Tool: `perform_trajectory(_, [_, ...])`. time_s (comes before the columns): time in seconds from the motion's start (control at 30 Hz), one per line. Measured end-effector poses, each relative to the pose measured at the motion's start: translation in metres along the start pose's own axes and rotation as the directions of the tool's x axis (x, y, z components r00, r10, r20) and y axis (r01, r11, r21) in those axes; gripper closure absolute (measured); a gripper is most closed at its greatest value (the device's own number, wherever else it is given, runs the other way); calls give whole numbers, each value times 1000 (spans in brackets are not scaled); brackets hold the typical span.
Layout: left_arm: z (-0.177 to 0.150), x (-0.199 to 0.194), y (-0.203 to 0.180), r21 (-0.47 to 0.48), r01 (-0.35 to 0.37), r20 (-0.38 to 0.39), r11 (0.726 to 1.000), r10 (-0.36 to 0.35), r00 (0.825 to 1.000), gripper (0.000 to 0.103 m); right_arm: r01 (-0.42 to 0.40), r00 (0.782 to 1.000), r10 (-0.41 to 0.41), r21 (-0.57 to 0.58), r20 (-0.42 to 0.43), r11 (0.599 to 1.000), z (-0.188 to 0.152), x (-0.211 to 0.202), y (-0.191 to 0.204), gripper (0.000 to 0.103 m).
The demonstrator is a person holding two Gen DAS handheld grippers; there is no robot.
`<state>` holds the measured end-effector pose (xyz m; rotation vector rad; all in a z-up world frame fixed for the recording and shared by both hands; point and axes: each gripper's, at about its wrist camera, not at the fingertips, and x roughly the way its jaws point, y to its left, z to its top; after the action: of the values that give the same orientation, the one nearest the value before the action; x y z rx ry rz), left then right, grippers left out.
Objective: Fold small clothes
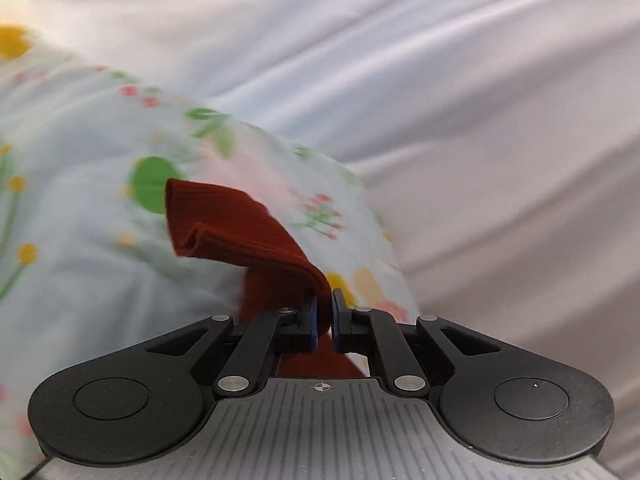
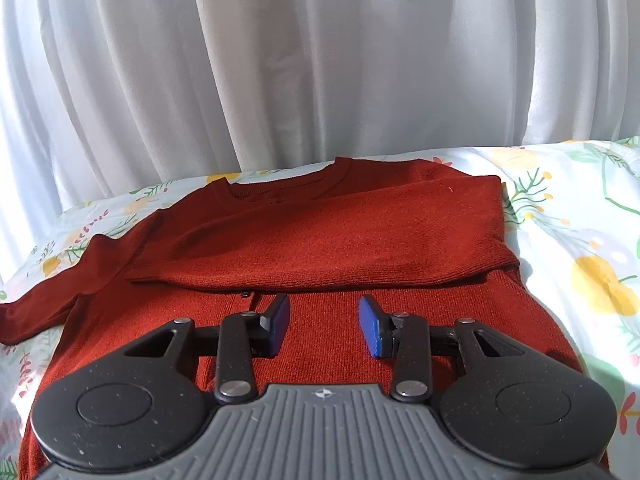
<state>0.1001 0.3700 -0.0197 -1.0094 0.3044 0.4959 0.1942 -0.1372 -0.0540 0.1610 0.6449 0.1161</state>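
Garment: a rust-red ribbed knit sweater [image 2: 320, 240] lies flat, neckline away from the right camera, one sleeve already folded across the chest, the other sleeve [image 2: 52, 300] out to the side.
Surface: pale floral-print bedsheet [image 2: 580, 240], with white pleated curtain [image 2: 280, 60] behind.
Left gripper [image 1: 325, 312]: clamped on a lifted sleeve cuff [image 1: 224, 224], which droops over the sheet.
Right gripper [image 2: 324, 326]: jaws apart, holding nothing, low over the sweater's body.
Step in hand, as I judge: carrying the free sleeve across.
Doing it well: keep the cuff taut and level, lay it parallel to the first sleeve, release only once flat; the free gripper can pin the shoulder.
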Motion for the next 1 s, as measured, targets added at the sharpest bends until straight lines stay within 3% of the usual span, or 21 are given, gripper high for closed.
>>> perform_trajectory(0.07, [-26,3,-57,157,119,-77,980,-109,991,95,-12,1000,12,12,2,1000,0,-1,-1,65])
perform_trajectory(0.17, [-87,9,-132,338,302,-244,891,-227,943,93,-46,999,46,26,-1,999,2,-3,-4,65])
perform_trajectory(0.23, [-131,19,-162,398,373,-361,838,-231,903,83,-74,997,74,30,-5,997,3,-3,-5,65])
perform_trajectory(0.3, [-170,29,-174,427,398,-449,812,-192,873,52,-106,994,108,45,-22,993,6,0,-7,65])
perform_trajectory(0.43, [-212,37,-158,460,308,-485,832,-54,873,42,-184,978,196,148,-70,972,18,17,-17,65])
perform_trajectory(0.57, [-216,42,-132,517,190,-445,835,73,892,28,-304,932,346,287,-109,908,35,51,-19,65])
perform_trajectory(0.7, [-194,36,-121,505,128,-379,854,86,921,11,-367,890,438,368,-130,854,53,96,-4,65])
perform_trajectory(0.77, [-186,34,-118,491,105,-349,865,85,933,6,-376,865,477,428,-155,822,58,120,4,65])
perform_trajectory(0.87, [-181,35,-113,486,78,-337,871,104,936,6,-361,830,517,504,-209,785,61,151,15,65])
perform_trajectory(0.93, [-178,38,-107,472,56,-338,880,122,933,6,-319,834,495,520,-242,792,60,165,20,65])
perform_trajectory(1.0, [-174,39,-101,450,47,-341,892,123,932,6,-317,832,508,561,-224,765,58,174,23,67])
